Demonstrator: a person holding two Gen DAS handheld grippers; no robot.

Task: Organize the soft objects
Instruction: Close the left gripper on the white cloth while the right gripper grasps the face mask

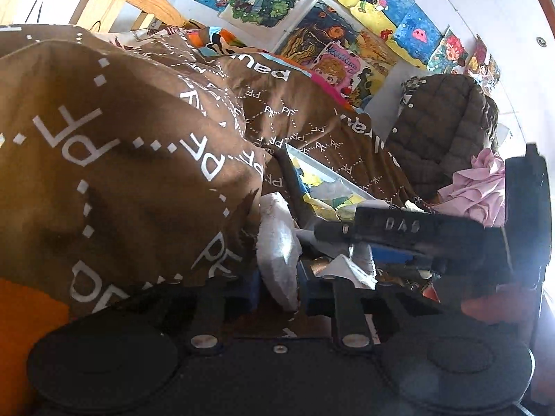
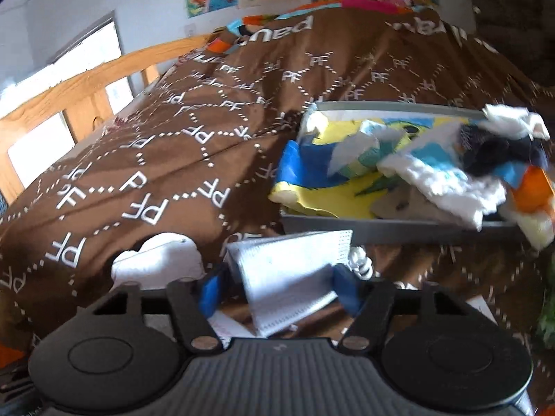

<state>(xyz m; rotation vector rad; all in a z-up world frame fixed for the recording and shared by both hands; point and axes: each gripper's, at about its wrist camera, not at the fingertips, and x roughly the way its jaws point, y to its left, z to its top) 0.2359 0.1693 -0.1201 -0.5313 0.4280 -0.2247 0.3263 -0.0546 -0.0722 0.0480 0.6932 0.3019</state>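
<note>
My left gripper is shut on a white soft cloth close over the brown PF-patterned blanket. My right gripper is shut on a folded white waffle cloth, low over the blanket in front of a grey tray. The tray holds a yellow-and-blue towel, white cloths and dark socks. Another white soft item lies on the blanket left of my right gripper. The right gripper's black body crosses the left wrist view.
A wooden bed frame runs along the left. A quilted dark jacket and pink cloth lie at the far right of the bed. Colourful drawings cover the wall behind.
</note>
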